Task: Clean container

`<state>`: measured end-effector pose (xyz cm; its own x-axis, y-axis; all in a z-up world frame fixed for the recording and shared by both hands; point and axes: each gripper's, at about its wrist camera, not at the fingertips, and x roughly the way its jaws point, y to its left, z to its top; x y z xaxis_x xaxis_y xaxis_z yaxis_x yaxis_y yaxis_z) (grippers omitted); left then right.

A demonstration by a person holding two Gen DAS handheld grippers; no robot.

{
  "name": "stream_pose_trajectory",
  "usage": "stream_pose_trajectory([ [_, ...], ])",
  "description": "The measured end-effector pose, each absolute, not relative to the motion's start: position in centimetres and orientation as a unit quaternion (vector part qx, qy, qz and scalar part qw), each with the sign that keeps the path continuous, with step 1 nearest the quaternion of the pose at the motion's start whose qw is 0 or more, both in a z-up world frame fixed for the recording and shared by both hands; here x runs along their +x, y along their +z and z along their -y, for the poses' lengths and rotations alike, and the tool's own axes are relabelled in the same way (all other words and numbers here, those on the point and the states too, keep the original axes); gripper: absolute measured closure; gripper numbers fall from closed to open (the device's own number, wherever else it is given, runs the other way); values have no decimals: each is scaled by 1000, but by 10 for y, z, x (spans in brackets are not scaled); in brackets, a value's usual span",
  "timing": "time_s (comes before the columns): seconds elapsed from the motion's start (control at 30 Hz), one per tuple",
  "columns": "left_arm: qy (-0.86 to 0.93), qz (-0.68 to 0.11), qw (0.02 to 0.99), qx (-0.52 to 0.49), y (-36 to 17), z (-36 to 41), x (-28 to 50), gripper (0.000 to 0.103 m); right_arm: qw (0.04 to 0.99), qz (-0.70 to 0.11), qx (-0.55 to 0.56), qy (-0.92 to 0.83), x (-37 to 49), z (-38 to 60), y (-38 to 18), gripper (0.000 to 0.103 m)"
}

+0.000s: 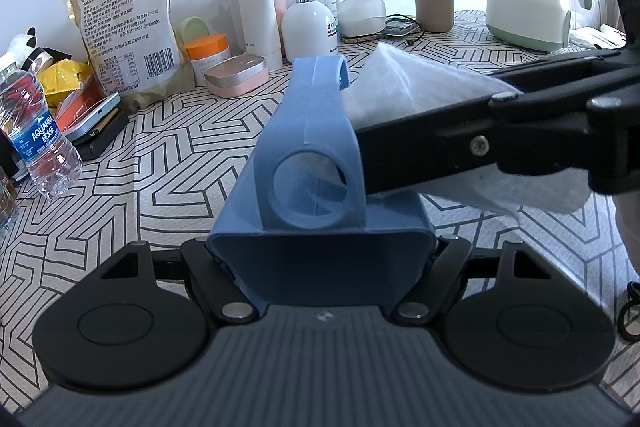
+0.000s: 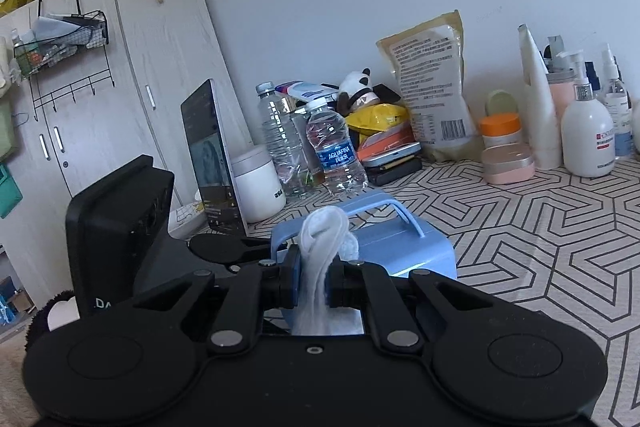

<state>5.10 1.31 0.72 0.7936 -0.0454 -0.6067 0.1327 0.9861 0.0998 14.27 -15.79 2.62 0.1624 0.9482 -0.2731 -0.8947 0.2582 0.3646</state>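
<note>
Tools (image 2: 312, 285) (image 1: 320, 259) both clamped: right on white cloth (image 2: 320, 267), left on blue container (image 1: 316, 187).

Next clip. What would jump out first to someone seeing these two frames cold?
The blue container fills the middle of the left wrist view, clamped in the left gripper. The right gripper reaches in from the right, pinching a white cloth against the container. Behind them a black-lined patterned tablecloth runs back to a row of bottles and jars along the wall.
</note>
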Motion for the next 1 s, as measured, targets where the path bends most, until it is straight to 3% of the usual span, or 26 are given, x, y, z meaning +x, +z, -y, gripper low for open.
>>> stream_pose_trajectory([
  [0.37, -47, -314, 945, 76, 7, -12, 50, 27, 797, -229, 62, 556, 151, 166, 26, 93],
  [0.73, -46, -314, 945, 75, 8, -11, 50, 27, 745, -233, 69, 621, 142, 161, 25, 90],
  [1.0, -45, -314, 945, 76, 7, -10, 50, 27, 760, -234, 70, 602, 145, 163, 25, 90],
])
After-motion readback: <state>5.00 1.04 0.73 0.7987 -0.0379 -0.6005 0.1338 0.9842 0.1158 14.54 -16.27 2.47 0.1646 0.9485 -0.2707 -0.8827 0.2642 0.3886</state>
